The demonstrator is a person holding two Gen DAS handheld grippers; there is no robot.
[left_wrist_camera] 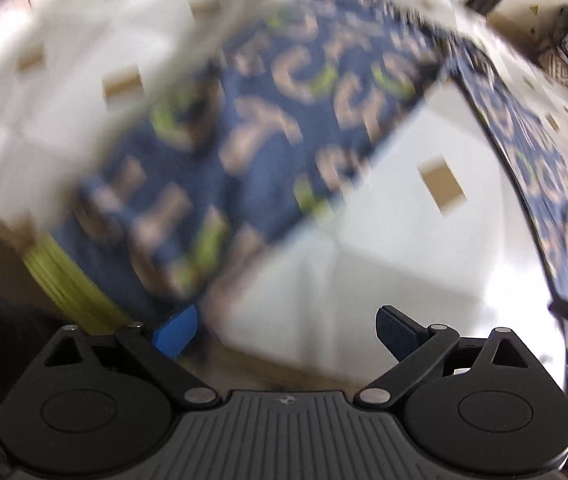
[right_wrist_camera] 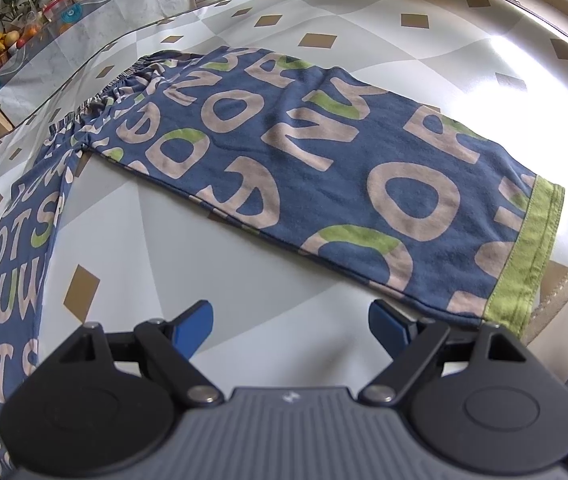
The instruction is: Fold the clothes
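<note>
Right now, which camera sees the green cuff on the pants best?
The right wrist view: the green cuff is sharp, lying flat at the leg's end. The left wrist view shows only a blurred yellow-green band at its left edge.

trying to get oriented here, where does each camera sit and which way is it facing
Left wrist: on the left gripper, angled down at the blurred trouser leg; open blue fingers show.
Right wrist: on the right gripper, angled down at the other leg's green cuff; fingers open.
Shared: the same blue lettered trousers on the checked tablecloth.
</note>
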